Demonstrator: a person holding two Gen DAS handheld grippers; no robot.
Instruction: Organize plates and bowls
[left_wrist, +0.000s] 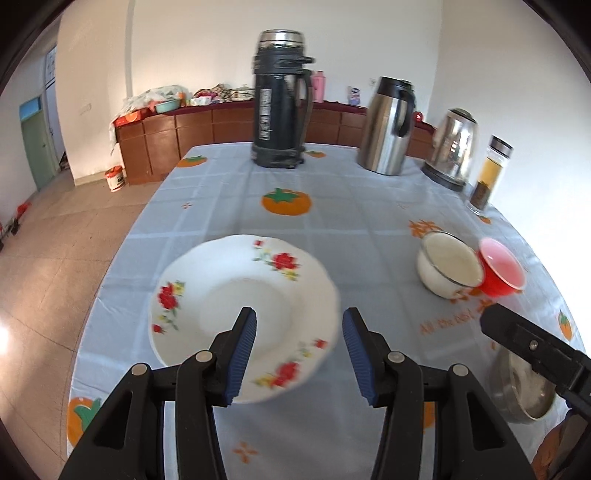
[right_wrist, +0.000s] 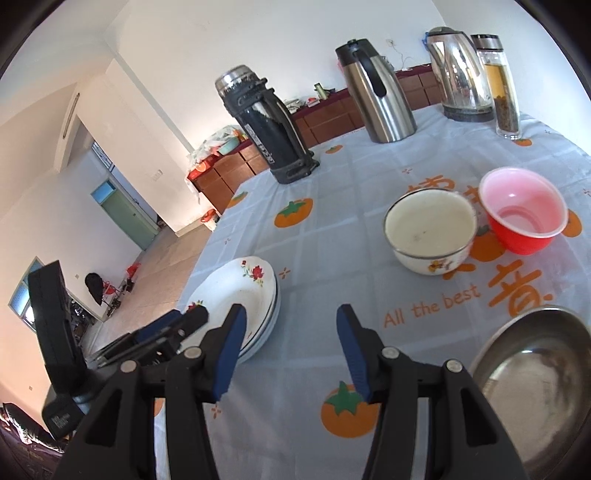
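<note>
- Left gripper (left_wrist: 299, 354): jaws standing wide apart, holding nothing, hovering over the near rim of the plates.
- Right gripper (right_wrist: 290, 354): jaws likewise spread and empty, hanging above bare tablecloth (right_wrist: 314, 258) between the plates and the bowls.
- Plates (right_wrist: 243, 295): flowered white stack sitting close to the table's left edge, floor showing just beyond.
- White bowl (right_wrist: 430, 230) and red bowl (right_wrist: 524, 210): standing touching or nearly so, right of centre.
- Steel bowl (right_wrist: 532, 376): lying at the near right, close to the right gripper.
- Risk: a push on the stack is likely sending it toward the left edge; glazed rims are probably slipping between pads; lifting one bowl may be knocking its neighbour.
- Open room: middle of the cloth is lying free; flask (left_wrist: 280, 99), jug (left_wrist: 388, 125), kettle (left_wrist: 452, 147) and tea bottle (left_wrist: 489, 173) are crowding the far side.
</note>
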